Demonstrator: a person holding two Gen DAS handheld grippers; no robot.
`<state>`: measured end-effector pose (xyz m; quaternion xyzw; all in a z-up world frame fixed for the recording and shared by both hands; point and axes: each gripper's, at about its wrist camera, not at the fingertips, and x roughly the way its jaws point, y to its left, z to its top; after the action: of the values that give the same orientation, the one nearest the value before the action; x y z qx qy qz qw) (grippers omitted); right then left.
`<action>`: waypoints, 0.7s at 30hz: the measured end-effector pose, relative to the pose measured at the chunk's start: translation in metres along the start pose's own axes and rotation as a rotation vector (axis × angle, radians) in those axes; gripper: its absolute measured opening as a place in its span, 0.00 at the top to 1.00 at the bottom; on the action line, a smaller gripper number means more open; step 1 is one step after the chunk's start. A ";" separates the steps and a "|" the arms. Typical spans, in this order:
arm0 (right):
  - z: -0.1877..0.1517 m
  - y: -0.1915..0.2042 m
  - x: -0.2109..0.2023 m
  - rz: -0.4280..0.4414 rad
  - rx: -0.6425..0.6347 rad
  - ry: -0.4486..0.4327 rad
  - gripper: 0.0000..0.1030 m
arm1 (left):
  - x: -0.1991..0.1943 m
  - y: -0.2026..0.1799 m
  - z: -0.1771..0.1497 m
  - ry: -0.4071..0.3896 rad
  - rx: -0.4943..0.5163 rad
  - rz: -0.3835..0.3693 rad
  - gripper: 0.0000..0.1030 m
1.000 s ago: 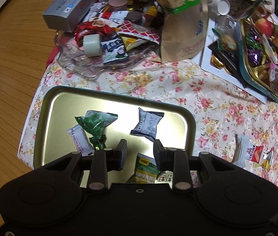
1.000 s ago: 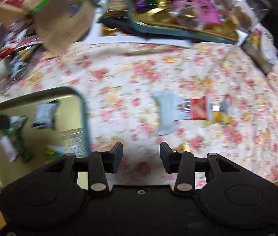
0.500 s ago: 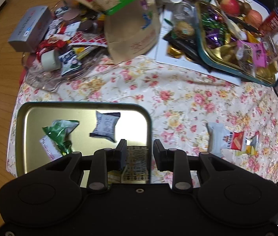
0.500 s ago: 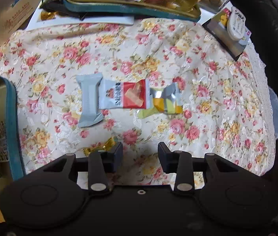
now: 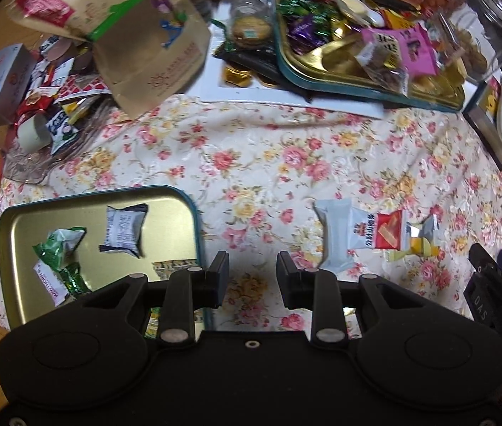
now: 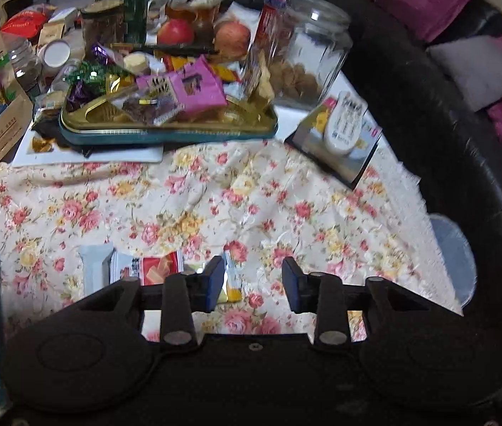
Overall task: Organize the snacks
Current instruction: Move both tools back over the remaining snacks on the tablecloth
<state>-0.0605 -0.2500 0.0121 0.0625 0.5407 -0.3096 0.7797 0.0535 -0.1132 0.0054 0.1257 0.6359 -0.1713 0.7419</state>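
White-and-red snack packet [image 6: 133, 269] lies just left of right gripper's [image 6: 253, 284] closing, empty jaws

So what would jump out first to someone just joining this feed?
Probably the heaped gold snack tray at the back of the floral tablecloth, crammed with purple and pink wrappers. Nearer, a second gold tray at the left holds only a few packets. One white-and-red snack packet lies loose on the cloth between the open left gripper and the closing right gripper.
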 end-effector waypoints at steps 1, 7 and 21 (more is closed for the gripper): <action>0.003 -0.005 0.004 0.017 0.014 0.023 0.73 | 0.000 -0.004 0.000 0.003 0.008 -0.004 0.62; 0.010 -0.029 0.030 0.077 0.129 0.140 0.73 | -0.001 -0.026 -0.001 -0.004 0.048 -0.013 0.62; 0.012 -0.040 0.103 0.215 0.490 0.275 0.70 | -0.007 -0.034 0.003 -0.012 0.049 -0.061 0.62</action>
<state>-0.0500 -0.3299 -0.0641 0.3469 0.5408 -0.3350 0.6892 0.0412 -0.1444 0.0142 0.1235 0.6306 -0.2100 0.7369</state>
